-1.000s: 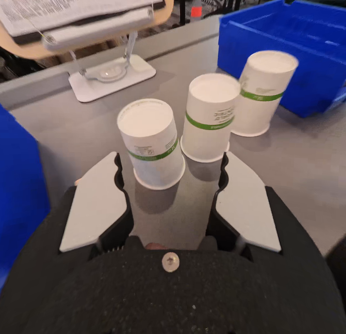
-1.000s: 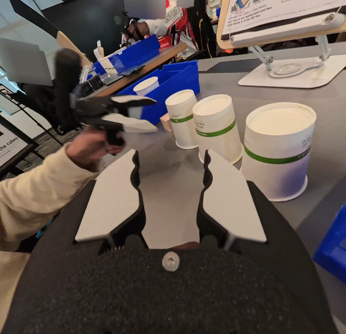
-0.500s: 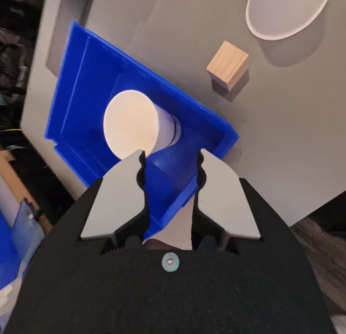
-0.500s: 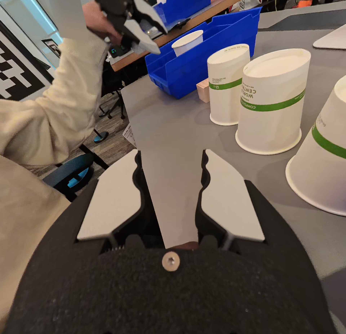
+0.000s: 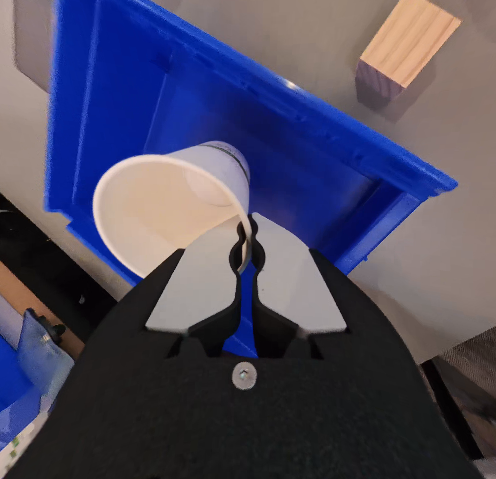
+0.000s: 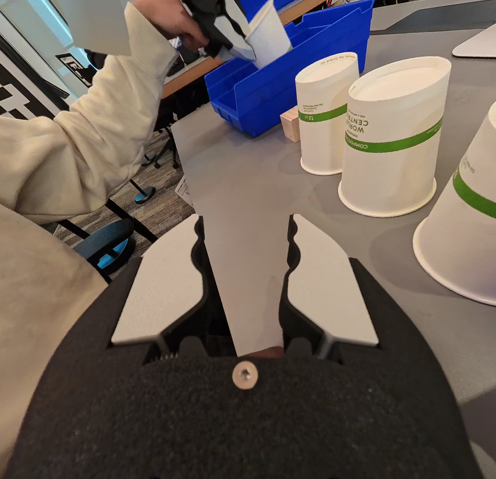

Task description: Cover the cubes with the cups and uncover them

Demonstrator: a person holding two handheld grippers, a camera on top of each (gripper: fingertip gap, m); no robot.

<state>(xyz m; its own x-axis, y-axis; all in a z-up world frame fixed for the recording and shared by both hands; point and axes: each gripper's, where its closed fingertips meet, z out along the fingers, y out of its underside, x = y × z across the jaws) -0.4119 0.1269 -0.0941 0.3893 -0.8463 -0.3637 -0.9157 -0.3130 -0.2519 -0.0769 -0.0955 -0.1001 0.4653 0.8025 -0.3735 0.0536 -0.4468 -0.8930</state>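
My left gripper [image 5: 247, 224] is shut on the rim of a white paper cup [image 5: 171, 198], open end towards the camera, held tilted above the blue bin [image 5: 295, 117]. In the right wrist view the same cup [image 6: 268, 39] is lifted over that bin [image 6: 268, 101]. A bare wooden cube [image 5: 402, 45] lies on the grey table beside the bin; it also shows behind the cups [image 6: 291, 124]. Three upside-down white cups with green bands stand in a row: far [image 6: 324, 112], middle [image 6: 391, 136], near [image 6: 467, 224]. My right gripper [image 6: 245, 219] is open and empty above the table.
The grey table [image 6: 255, 184] ends at its left edge near the bin. A person's cream sleeve [image 6: 80, 131] reaches across the left. A chair base [image 6: 107, 243] and stand feet sit on the floor. A white stand base [image 6: 480, 45] is at the far right.
My left gripper dropped onto the cup in the blue bin, shut on its rim and lifted it. My right gripper stayed open and hardly moved.
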